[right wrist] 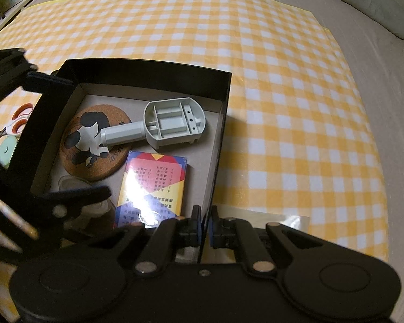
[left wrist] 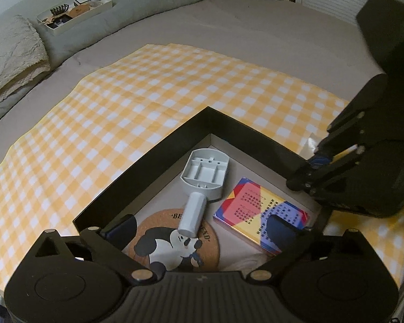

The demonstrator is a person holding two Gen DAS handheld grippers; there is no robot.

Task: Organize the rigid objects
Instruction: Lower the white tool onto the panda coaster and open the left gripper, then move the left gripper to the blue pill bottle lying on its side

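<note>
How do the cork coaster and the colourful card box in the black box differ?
The cork coaster is round and brown with a cartoon dog; the card box is rectangular, glossy, red, yellow and blue. The grey tool lies across the coaster; nothing lies on the card box. Both lie flat in the black box.

Cork coaster (right wrist: 94,145); glossy card box (right wrist: 153,185); matt plastic tool (right wrist: 172,123)
</note>
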